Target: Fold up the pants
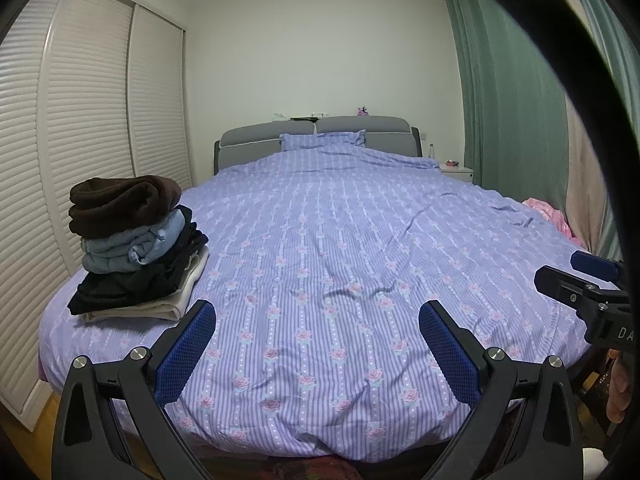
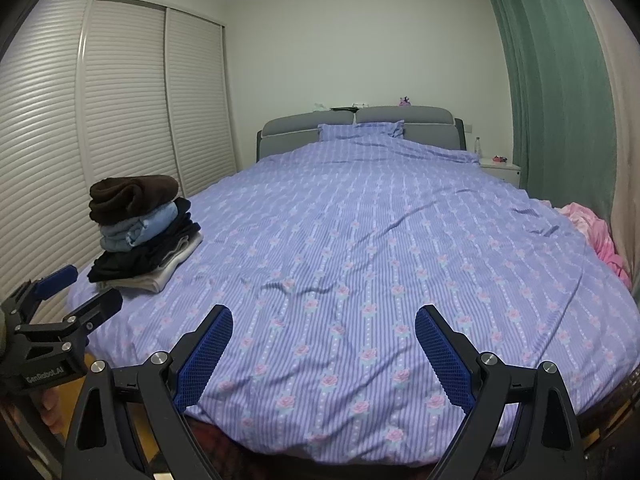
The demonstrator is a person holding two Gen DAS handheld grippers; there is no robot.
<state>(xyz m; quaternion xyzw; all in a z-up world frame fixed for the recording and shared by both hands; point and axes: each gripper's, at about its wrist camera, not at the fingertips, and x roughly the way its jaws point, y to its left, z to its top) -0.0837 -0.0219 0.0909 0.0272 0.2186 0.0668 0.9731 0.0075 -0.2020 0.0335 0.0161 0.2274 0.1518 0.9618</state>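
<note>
A pile of folded clothes [image 1: 136, 244] sits on the bed's left side: brown on top, light blue jeans, black, cream at the bottom. The same pile [image 2: 140, 228] shows in the right wrist view. My left gripper [image 1: 318, 316] hovers over the foot of the bed, open, with nothing between its blue pads. My right gripper [image 2: 324, 320] is likewise open and empty above the bed's near edge. Each gripper appears in the other's view: the right gripper [image 1: 576, 280] at the right edge, the left gripper [image 2: 76, 292] at the left edge. No loose pants lie on the spread between the grippers.
The bed [image 1: 340, 240] has a purple striped floral cover and a grey headboard [image 1: 316, 136]. A pink cloth [image 2: 596, 232] lies at the bed's right edge. Slatted wardrobe doors [image 1: 80, 120] stand on the left, green curtains [image 1: 508, 100] and a white nightstand [image 2: 500, 168] on the right.
</note>
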